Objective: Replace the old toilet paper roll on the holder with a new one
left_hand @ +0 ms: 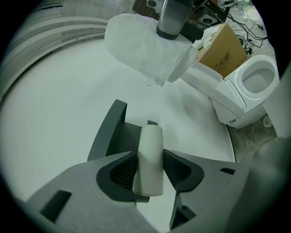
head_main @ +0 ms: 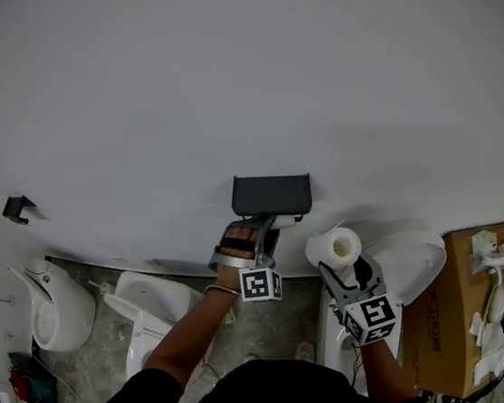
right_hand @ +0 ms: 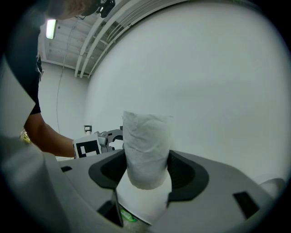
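A dark grey paper holder (head_main: pixel 271 194) is fixed to the white wall. My left gripper (head_main: pixel 253 233) reaches up under it. In the left gripper view, the gripper (left_hand: pixel 149 158) is shut on the old roll's bare pale tube (left_hand: pixel 151 152), both pads against its sides, just in front of the holder (left_hand: pixel 111 132). To the right, my right gripper (head_main: pixel 339 269) is shut on the full white new roll (head_main: pixel 335 248), held clear of the holder. The right gripper view shows that roll (right_hand: pixel 146 148) upright between the jaws (right_hand: pixel 146 167), with the left gripper's marker cube (right_hand: pixel 88 148) beyond.
A white toilet (head_main: pixel 407 259) stands right of the holder, with an open cardboard box (head_main: pixel 459 308) of fittings beside it. More white fixtures (head_main: pixel 64 308) sit on the floor at lower left. A small black hook (head_main: pixel 18 207) is on the wall at far left.
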`<state>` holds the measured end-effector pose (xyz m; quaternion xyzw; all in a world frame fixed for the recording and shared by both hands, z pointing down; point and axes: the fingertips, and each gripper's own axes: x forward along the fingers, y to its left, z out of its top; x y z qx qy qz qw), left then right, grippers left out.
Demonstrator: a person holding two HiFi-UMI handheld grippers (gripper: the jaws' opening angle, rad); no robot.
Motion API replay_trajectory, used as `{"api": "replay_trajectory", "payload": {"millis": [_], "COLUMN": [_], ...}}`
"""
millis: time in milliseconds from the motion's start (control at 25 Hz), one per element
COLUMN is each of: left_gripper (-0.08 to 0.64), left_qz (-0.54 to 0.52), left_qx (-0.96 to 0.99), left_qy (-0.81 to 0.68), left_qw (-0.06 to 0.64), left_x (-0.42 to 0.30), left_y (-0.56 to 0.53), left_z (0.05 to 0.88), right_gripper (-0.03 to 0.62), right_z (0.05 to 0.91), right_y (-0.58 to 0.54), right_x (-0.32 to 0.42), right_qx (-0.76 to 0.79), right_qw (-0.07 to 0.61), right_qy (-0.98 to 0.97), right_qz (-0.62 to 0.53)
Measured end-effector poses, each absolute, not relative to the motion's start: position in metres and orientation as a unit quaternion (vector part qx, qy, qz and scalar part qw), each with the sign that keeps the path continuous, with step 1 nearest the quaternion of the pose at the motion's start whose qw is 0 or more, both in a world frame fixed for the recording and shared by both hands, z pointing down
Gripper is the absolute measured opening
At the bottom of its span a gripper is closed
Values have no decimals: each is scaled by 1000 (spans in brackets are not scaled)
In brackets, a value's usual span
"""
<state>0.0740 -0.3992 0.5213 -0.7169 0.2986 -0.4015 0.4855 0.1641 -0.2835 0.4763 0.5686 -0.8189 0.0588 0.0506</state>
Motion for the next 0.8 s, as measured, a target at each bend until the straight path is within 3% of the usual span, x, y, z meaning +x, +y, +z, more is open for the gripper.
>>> {"api": "replay_trajectory", "payload": {"millis": [800], "left_gripper": [186], "left_qz": [-372], "left_qx": [-714], "left_qy": [274], "left_qw": [527], "left_x": [125], "left_y": [-387], "left_z": [515], "right_gripper": [273], "right_z": [470], "right_y": [-272], "right_x": [210], "right_qx": [608], "right_qw": [44], "right_qy": [-791], "right_qz": [53]}}
